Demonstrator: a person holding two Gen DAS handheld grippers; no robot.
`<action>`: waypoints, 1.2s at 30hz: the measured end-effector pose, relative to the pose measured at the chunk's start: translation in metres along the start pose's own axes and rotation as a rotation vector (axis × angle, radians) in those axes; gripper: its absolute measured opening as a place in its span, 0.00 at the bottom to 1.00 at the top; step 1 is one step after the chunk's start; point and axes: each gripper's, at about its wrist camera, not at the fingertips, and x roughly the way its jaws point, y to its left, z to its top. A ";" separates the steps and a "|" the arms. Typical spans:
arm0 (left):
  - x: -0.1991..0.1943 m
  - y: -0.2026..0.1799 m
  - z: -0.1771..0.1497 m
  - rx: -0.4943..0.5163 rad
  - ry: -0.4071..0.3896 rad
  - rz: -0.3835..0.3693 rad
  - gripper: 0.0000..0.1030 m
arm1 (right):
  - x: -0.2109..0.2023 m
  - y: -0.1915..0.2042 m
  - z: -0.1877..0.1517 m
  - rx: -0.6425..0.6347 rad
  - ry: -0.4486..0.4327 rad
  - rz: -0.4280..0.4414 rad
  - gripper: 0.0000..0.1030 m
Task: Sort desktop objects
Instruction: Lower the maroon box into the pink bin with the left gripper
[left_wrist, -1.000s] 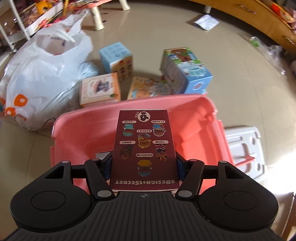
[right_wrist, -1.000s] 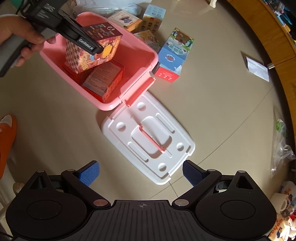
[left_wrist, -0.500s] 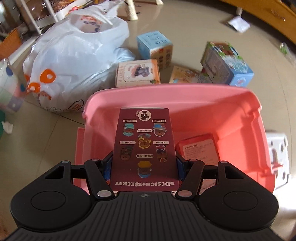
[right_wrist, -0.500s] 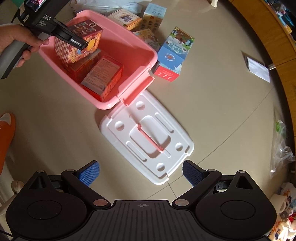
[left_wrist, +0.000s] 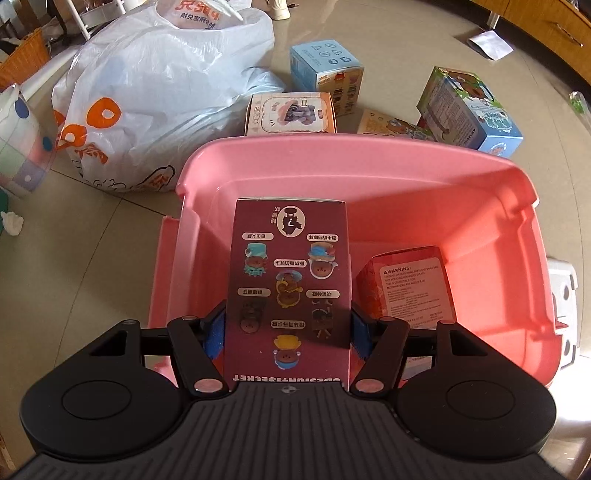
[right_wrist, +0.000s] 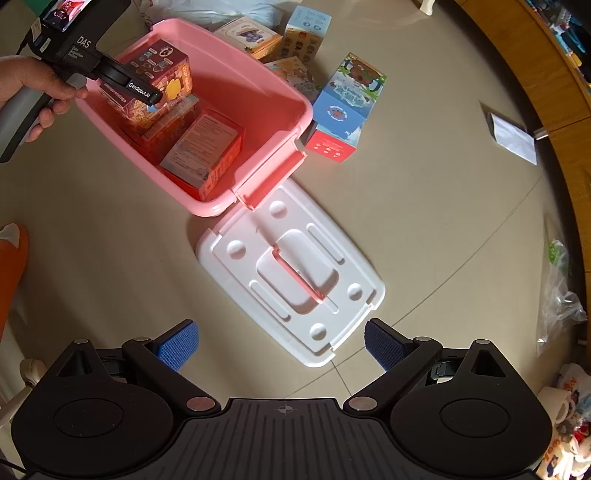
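Note:
My left gripper (left_wrist: 287, 334) is shut on a maroon toy box (left_wrist: 290, 280) and holds it low inside the pink bin (left_wrist: 369, 155), at the bin's left end. The right wrist view shows that gripper (right_wrist: 147, 96) with the maroon box (right_wrist: 159, 62) down in the pink bin (right_wrist: 258, 77). A red-and-white box (left_wrist: 410, 291) lies in the bin to the right of it, also in the right wrist view (right_wrist: 205, 147). My right gripper (right_wrist: 279, 341) is open and empty above the floor, near the bin's white lid (right_wrist: 295, 273).
Behind the bin lie a cream box (left_wrist: 291, 114), a light blue box (left_wrist: 325, 70), a flat box (left_wrist: 391, 125) and a blue-green box (left_wrist: 469, 107). A white plastic bag (left_wrist: 155, 92) lies at the left. A wooden cabinet (right_wrist: 554, 74) runs along the right.
My left gripper has carried the maroon box over the bin's rim and down into its left end. My right gripper has stayed open and almost still.

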 end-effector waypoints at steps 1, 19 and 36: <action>-0.001 -0.003 0.000 0.016 -0.002 0.013 0.63 | 0.000 0.000 0.000 0.001 0.000 0.000 0.93; -0.035 -0.073 0.002 0.226 -0.133 0.057 0.74 | -0.002 -0.002 -0.006 0.002 0.001 -0.015 0.93; -0.031 -0.008 0.015 -0.046 -0.137 0.218 0.86 | -0.004 -0.003 -0.011 -0.007 -0.002 -0.022 0.93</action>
